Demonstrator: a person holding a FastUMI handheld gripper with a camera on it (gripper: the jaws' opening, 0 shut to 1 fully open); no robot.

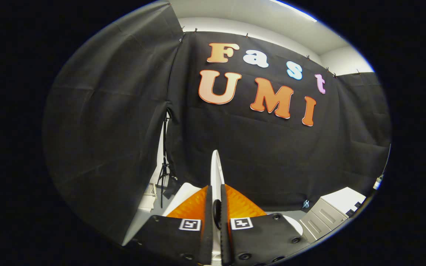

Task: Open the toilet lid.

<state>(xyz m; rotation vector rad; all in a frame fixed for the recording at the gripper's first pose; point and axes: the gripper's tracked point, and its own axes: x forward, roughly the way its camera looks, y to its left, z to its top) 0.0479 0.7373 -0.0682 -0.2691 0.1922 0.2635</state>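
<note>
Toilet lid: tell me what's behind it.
The claw is shut on the toilet lid, held edge-on. Behind it hangs the black cloth wall; the toilet below is covered.

The tool points forward and slightly upward, its two fingers drawn close together with only a narrow gap between them, and both press on the thin edge of the raised toilet lid that stands upright in that gap.
</note>
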